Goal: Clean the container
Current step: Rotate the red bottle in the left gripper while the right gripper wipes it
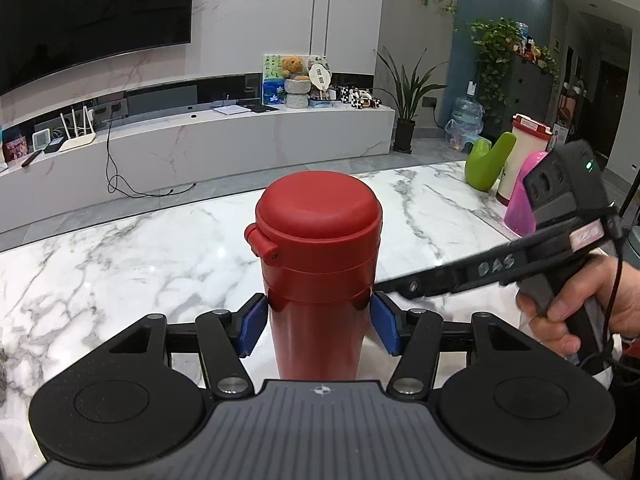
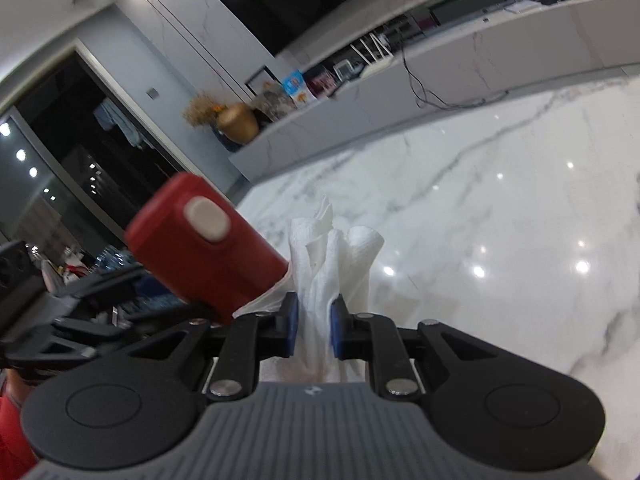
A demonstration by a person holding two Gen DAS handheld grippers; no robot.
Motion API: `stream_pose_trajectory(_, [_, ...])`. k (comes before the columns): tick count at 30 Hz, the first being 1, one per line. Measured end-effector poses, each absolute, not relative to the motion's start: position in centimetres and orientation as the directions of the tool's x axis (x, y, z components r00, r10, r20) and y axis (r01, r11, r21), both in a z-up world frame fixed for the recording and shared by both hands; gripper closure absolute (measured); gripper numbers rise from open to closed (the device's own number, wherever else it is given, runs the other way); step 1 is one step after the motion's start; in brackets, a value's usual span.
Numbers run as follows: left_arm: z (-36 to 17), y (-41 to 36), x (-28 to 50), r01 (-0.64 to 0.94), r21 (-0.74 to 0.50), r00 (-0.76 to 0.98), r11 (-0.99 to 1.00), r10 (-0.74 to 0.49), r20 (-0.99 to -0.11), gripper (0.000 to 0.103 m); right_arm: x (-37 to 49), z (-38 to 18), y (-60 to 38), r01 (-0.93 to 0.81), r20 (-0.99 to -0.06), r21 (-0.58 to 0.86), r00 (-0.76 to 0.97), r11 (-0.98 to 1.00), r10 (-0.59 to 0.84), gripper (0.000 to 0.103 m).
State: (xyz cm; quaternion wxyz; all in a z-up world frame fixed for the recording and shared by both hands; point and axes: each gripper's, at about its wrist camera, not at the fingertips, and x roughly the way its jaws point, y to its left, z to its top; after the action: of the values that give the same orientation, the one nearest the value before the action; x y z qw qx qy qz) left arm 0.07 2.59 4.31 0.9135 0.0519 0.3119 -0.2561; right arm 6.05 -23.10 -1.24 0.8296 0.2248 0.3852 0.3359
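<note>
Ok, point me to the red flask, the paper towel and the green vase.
red flask point(image 1: 316, 248): left wrist view, on the lid's side wall.
paper towel point(image 2: 320, 276): right wrist view, on the crumpled wad above the blue pads.
green vase point(image 1: 486, 164): left wrist view, on its body.

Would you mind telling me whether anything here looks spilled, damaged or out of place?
Nothing stands out. The red flask stands upright on the marble table, lid closed, gripped by the left gripper. The right gripper holds a clean white paper towel beside the flask. No spill shows.
</note>
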Motion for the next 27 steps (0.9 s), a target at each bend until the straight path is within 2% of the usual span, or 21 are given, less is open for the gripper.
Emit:
stream_pose_trajectory(8, [4.5,1.8,-0.3,0.462,-0.053,0.708,0.885,-0.404,-0.579,0.042,5.7,-2.6,-22.2,-0.350,-0.569,0.598,0.448,0.721,0.690,0.084])
stream_pose_trajectory(17, [4.5,1.7,0.1,0.469,-0.055,0.710,0.882,-0.413,-0.571,0.040,5.3,-2.3,-21.5,-0.363,-0.588,0.591,0.416,0.720,0.693,0.084])
stream_pose_trajectory(22, [4.4,2.0,0.0,0.487,-0.056,0.700,0.871,-0.429,-0.571,0.040,5.5,-0.7,-22.7,-0.363,-0.524,0.603,0.491,0.710,0.696,0.084])
stream_pose_trajectory(27, [4.4,1.9,0.0,0.492,-0.050,0.698,0.869,-0.428,-0.573,0.040,4.9,1.6,-24.4,-0.409,-0.393,0.625,0.572,0.665,0.720,0.084])
